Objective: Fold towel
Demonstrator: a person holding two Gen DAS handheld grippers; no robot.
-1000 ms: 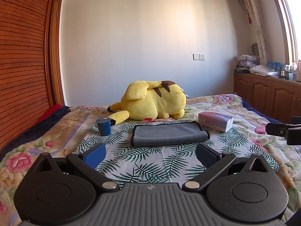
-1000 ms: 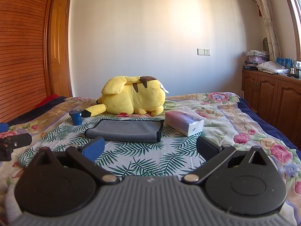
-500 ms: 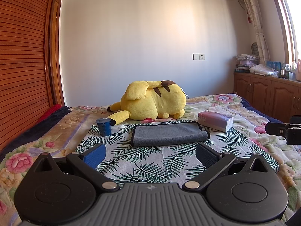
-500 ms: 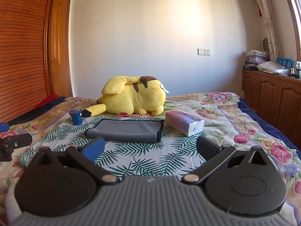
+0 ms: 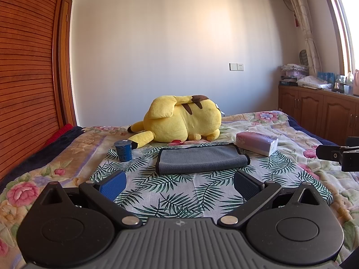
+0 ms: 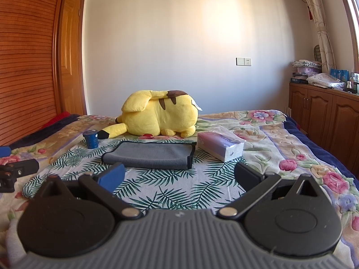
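A grey towel (image 5: 202, 159) with a dark edge lies folded flat on a palm-leaf cloth on the bed; it also shows in the right wrist view (image 6: 150, 155). My left gripper (image 5: 179, 185) is open and empty, a short way in front of the towel. My right gripper (image 6: 179, 176) is open and empty, also short of the towel, nearer its right end. Each gripper shows at the edge of the other's view: the right gripper (image 5: 336, 154) at far right and the left gripper (image 6: 15, 172) at far left.
A yellow plush toy (image 5: 181, 121) lies behind the towel. A blue cup (image 5: 123, 150) stands to the towel's left, a tissue pack (image 5: 257, 143) to its right. Wooden cabinets (image 5: 318, 114) line the right wall, a wooden wardrobe (image 5: 27, 78) the left.
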